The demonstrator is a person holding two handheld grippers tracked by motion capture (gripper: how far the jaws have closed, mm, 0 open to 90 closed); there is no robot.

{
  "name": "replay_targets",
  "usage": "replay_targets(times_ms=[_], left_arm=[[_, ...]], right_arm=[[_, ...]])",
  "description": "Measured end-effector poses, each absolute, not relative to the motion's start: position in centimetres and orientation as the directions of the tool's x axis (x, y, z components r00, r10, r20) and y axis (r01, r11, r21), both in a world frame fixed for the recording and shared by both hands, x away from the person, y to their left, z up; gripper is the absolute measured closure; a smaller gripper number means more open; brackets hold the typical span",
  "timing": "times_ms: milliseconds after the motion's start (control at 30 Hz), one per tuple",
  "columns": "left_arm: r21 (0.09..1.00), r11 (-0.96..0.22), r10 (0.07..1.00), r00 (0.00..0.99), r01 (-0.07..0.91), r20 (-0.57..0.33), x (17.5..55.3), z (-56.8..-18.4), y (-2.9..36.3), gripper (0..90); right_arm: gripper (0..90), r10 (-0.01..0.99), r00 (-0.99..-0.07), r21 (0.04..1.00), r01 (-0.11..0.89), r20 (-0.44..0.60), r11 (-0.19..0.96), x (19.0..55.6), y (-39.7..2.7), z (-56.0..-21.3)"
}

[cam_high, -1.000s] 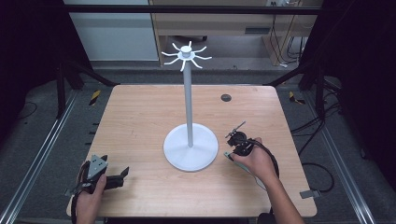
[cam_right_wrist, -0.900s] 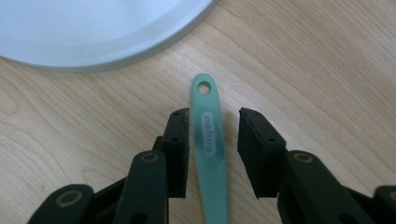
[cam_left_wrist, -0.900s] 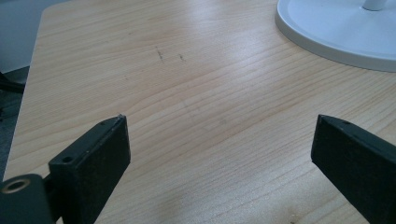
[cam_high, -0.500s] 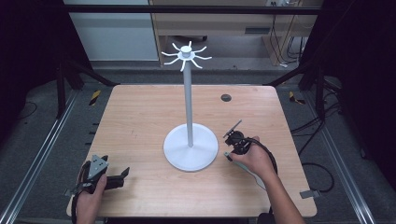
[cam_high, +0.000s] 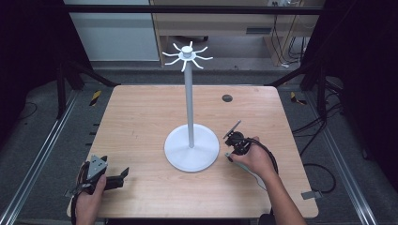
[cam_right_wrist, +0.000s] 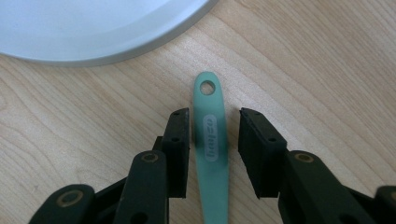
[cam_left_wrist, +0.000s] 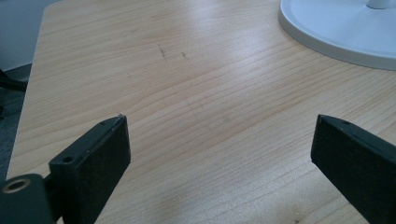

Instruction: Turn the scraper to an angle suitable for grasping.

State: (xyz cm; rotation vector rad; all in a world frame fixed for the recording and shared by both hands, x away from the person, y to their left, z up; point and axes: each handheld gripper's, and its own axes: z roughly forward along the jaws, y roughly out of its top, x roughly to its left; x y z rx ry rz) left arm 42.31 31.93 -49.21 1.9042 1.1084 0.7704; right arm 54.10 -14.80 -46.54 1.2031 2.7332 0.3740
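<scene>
Two claws work over one wooden tabletop, pale grain, rounded corners, a few faint scratches seen in the left gripper view. The white stand has its round base near the tabletop's centre, a thin pole rising to a crown of hooks toward 12 o'clock. A small dark round plug is set into the wood at about 1 o'clock from the base.

The right claw is at 3 o'clock of the base, just beside its rim, tilted down at the wood. In the right gripper view its jaws have just been closing, with the green handle lying flat between them; the left pad looks about touching, the right pad shows a slim gap, so released, not yet clenched. The handle's holed end points toward the base rim, near but apart.

The left claw rests at the 7 o'clock corner, jaws spread wide, released, bare wood between them.

Around the table: grey floor, metal rails on both sides, black cables at right, dark curtains, a wooden bench beyond at 12 o'clock.
</scene>
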Motion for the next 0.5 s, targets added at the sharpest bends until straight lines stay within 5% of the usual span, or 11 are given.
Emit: replay_targets(times_ms=[500], left_arm=[[0.852, -0.315, 0.89, 0.441, 0.417, 0.114, 42.33, -49.25, 31.78, 4.4]], right_arm=[[70.5, 0.733, -0.68, 0.272, 0.703, -0.011, 0.657, 54.37, -14.67, -46.78]])
